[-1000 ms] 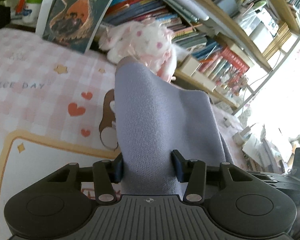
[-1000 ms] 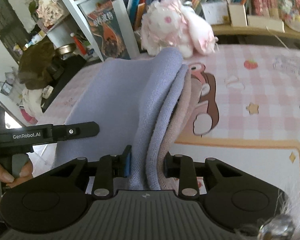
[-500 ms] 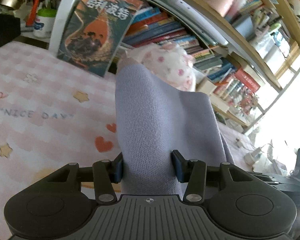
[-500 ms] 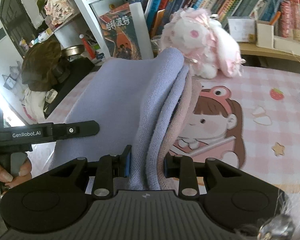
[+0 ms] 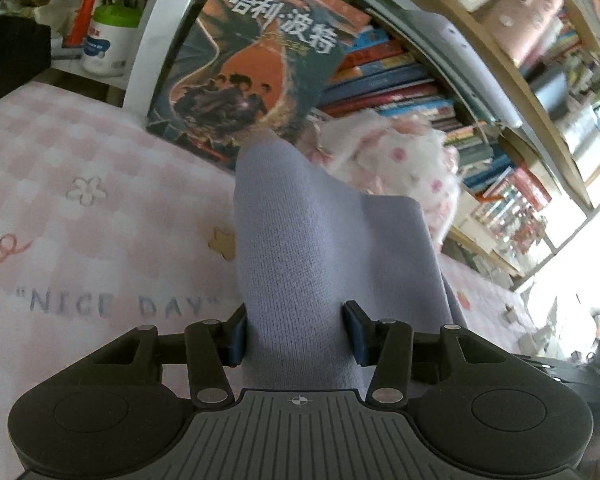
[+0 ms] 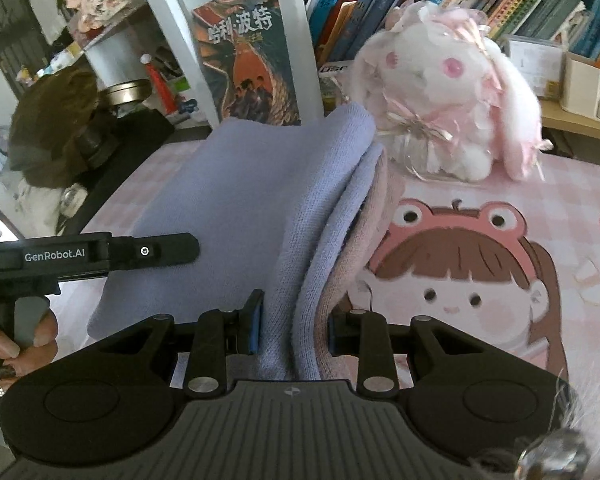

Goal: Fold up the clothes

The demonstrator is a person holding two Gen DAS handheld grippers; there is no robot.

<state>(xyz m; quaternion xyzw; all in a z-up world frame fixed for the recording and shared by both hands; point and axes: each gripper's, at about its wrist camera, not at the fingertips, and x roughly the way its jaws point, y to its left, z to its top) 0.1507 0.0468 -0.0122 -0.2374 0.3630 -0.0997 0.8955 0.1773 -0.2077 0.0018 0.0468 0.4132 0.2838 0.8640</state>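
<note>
Here the lilac knit garment [image 5: 300, 264] is soft and thick, bunched into folds with a pink layer under it — it hangs above the pink checked bed cover [image 5: 80, 208]. The left gripper [image 5: 296, 332] pinches one bunch and the right gripper [image 6: 292, 326] pinches another — near a fluffy white bunny toy [image 6: 440, 92].

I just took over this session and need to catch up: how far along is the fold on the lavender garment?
Done: the lavender garment already looks doubled, with stacked layers at the right claw. In hand: both claws are shut on it, the left claw too, holding it above the pink checked bedsheet. Left: nothing lies folded on the sheet yet; it must still be laid down, smoothed and released.
</note>
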